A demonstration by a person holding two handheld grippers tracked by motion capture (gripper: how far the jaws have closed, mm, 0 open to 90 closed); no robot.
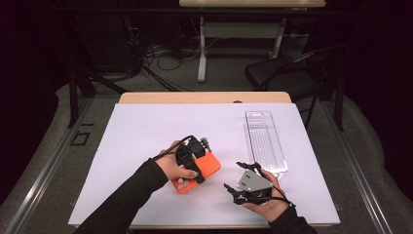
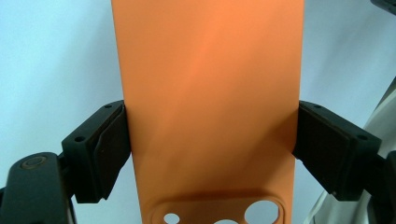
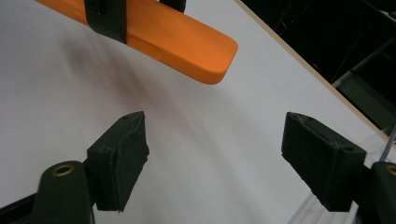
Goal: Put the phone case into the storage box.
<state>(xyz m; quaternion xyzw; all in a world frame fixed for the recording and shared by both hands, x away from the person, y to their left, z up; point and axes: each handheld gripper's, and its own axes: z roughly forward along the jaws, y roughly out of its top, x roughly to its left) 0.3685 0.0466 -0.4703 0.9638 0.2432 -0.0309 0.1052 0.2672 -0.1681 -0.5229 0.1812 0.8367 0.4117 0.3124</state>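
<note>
While the left gripper (image 1: 195, 158) clamps the orange silicone phone case (image 1: 197, 171) by its long edges above bare white table (image 1: 146, 136), the right gripper (image 3: 215, 158) gapes empty, near the clear plastic tray (image 1: 265, 141).

Left gripper (image 1: 194, 157) clamps an orange phone case (image 1: 200, 173) over the white sheet (image 1: 146, 141); right gripper (image 1: 243, 181) nearby, jaws apart, beside a clear plastic tray (image 1: 264, 141).

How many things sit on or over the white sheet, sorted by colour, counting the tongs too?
Orange: 1, the phone case, clamped across its sides in the left tongs.
Clear: 1, the plastic package tray, lying on the sheet.
Black: 2, the left tongs and the right tongs, whose jaws stand apart with nothing between them.
Total: 4
</note>
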